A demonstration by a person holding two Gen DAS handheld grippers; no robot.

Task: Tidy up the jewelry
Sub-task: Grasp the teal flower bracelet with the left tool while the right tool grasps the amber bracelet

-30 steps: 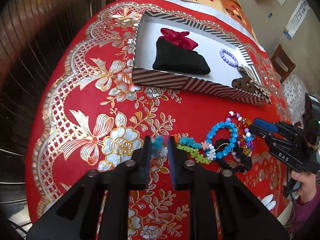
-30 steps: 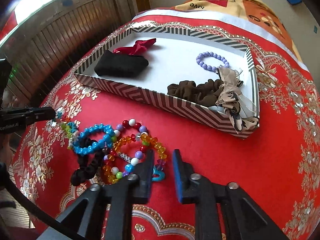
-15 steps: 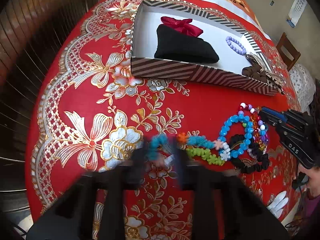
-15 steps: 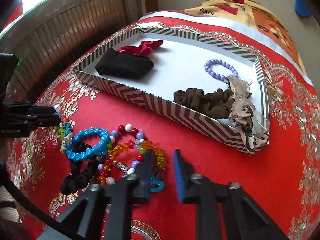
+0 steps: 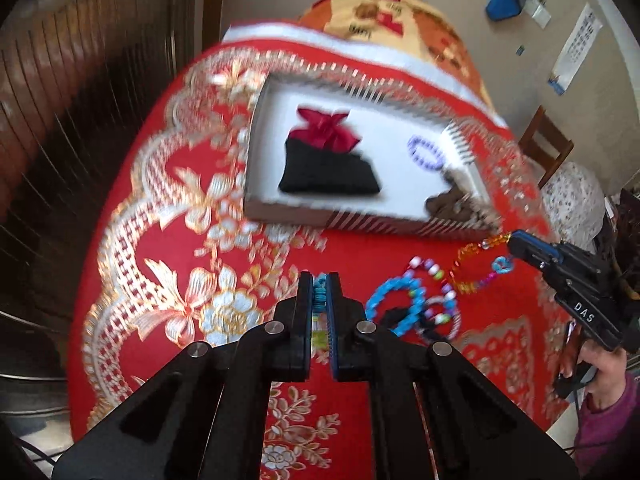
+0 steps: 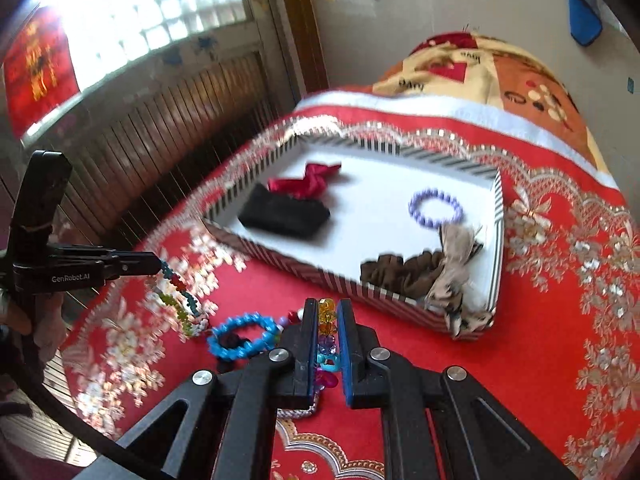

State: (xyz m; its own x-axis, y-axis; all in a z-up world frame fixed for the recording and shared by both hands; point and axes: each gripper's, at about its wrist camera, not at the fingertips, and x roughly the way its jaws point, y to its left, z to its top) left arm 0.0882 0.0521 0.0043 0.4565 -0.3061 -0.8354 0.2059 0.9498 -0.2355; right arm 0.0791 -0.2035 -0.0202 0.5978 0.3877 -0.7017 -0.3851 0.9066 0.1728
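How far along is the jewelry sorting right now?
Already in the striped box: a black pouch, red bow, purple bead bracelet and brown scrunchie. In hand: the left gripper is shut on a multicolour bead strand, the right gripper on an amber bead bracelet. Left on the cloth: the blue bracelet and a few others beside it.

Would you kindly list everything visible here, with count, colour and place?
box: one, striped rim, white floor, on red tablecloth
pouch: one, black, in box
ribbon: one, dark red, behind pouch
bead bracelet: one, lilac, in box
scrunchie: one, brown, box corner
blue bracelet: one, on cloth
star bracelet: one, multicoloured, held by left gripper
crystal bracelet: one, orange-purple, held by right gripper
hand: one, holding right gripper
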